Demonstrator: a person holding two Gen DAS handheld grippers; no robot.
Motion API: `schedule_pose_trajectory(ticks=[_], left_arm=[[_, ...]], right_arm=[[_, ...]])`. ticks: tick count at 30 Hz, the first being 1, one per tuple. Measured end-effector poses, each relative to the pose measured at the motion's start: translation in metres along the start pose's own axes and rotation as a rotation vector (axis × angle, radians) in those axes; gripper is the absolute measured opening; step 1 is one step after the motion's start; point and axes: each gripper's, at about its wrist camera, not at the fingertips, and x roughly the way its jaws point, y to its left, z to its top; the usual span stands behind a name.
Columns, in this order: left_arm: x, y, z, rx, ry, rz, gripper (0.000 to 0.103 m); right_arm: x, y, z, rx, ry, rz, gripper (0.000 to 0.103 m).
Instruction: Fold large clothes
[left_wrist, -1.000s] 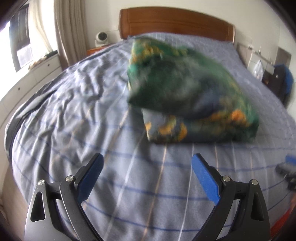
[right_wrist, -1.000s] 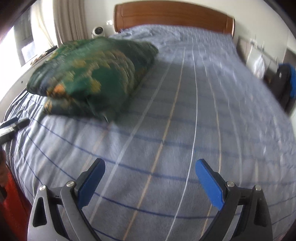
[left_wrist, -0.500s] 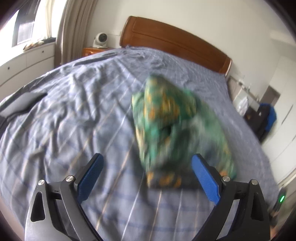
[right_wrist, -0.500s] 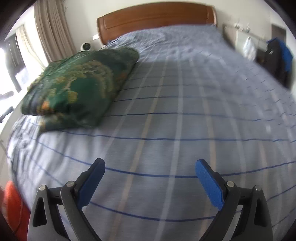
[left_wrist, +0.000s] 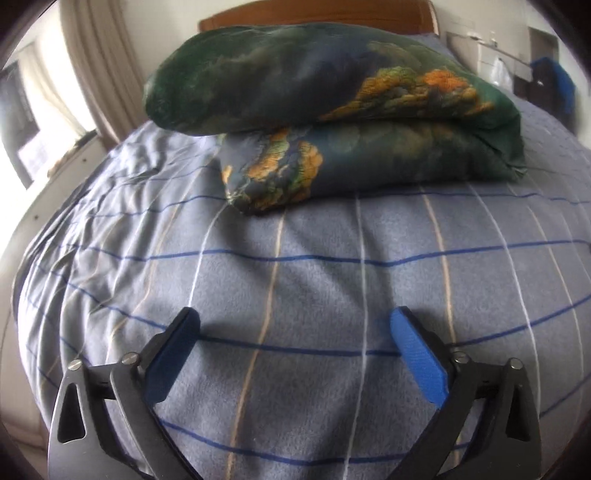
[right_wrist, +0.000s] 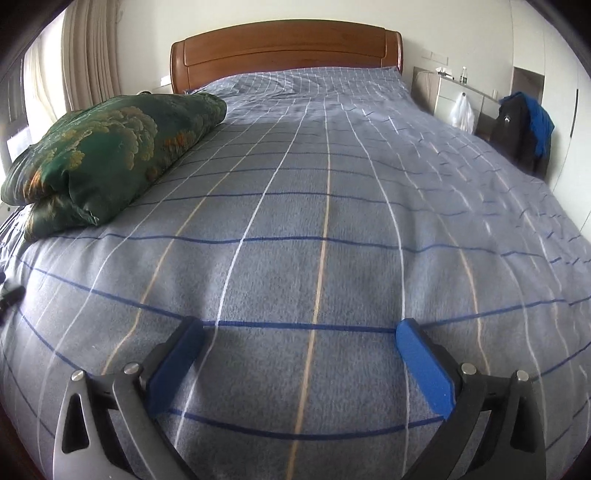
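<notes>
A folded dark green quilt with orange and gold print (left_wrist: 332, 110) lies in a thick two-layer bundle on the blue-grey checked bed cover (left_wrist: 295, 277). In the right wrist view the quilt (right_wrist: 107, 155) sits at the left side of the bed. My left gripper (left_wrist: 295, 328) is open and empty, low over the cover just in front of the bundle. My right gripper (right_wrist: 299, 332) is open and empty, low over bare cover (right_wrist: 332, 221), well to the right of the bundle.
A wooden headboard (right_wrist: 284, 51) stands at the far end. Curtains (right_wrist: 88, 62) and a window are on the left. A white cabinet with a hanging plastic bag (right_wrist: 461, 110) and a dark jacket on a chair (right_wrist: 524, 129) stand right of the bed.
My left gripper has dropped lower and come closer to the quilt bundle, which now fills the upper view. My right gripper has turned right, so the headboard is centred.
</notes>
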Motion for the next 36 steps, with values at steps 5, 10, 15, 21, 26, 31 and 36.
schedule_pose_trajectory(ticks=[5,10,15,21,26,31,36], left_arm=[[0.005,0.013,0.007,-0.030,0.103,-0.078,0.103],[-0.045,0.084,0.064,-0.238,-0.031,-0.290,0.102],[-0.048,0.163,0.167,-0.314,-0.117,-0.515,0.102],[0.082,0.181,0.207,-0.378,0.203,-0.852,0.102],[0.152,0.159,0.176,-0.402,0.338,-0.834,0.103],[0.176,0.152,0.154,-0.484,0.342,-0.877,0.103],[0.178,0.140,0.158,-0.442,0.386,-0.864,0.102]], right_arm=[[0.001,0.001,-0.003,0.006,-0.010,0.005,0.103],[0.003,0.001,-0.002,-0.012,0.008,0.007,0.103],[0.005,0.003,0.001,-0.024,0.031,-0.002,0.103],[-0.002,0.001,0.030,0.021,0.139,0.092,0.103],[-0.009,0.015,0.084,0.122,0.075,0.390,0.103],[0.056,0.044,0.162,0.227,0.147,0.767,0.103],[0.180,0.093,0.187,0.357,0.403,0.956,0.091]])
